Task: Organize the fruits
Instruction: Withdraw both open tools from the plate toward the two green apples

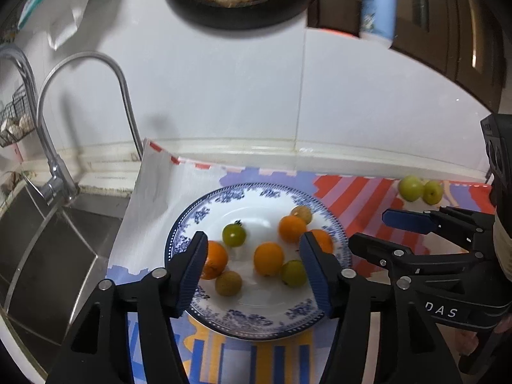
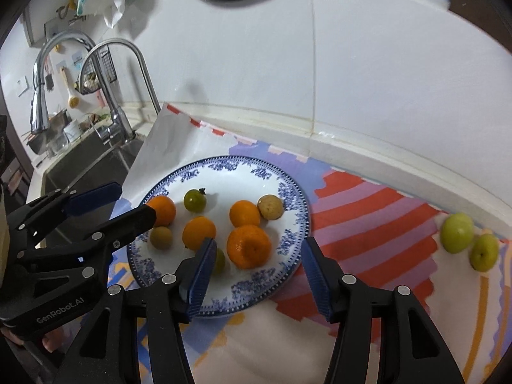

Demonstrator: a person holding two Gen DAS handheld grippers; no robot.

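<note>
We see a blue-and-white patterned plate [image 2: 289, 188] resting on a colourful striped cloth [image 2: 377, 224] on the counter, just right of the steel sink [image 1: 48, 249] with its curved tap [image 1: 96, 60]. The plate holds four oranges, the nearest one [image 2: 249, 246] being the largest, along with two brownish round fruits [image 2: 270, 206] and two small green fruits, one [image 2: 194, 200] toward the far side. Two more green fruits [image 2: 457, 232] lie touching each other on the cloth far to the right, well apart from the plate, near the white tiled wall.

Our left gripper [image 1: 252, 268] hangs above the near part of the plate with its jaws parted and nothing pressed between its blue pads. Our right gripper [image 2: 257, 272] hangs over the plate's near right rim, jaws likewise apart and holding nothing.
</note>
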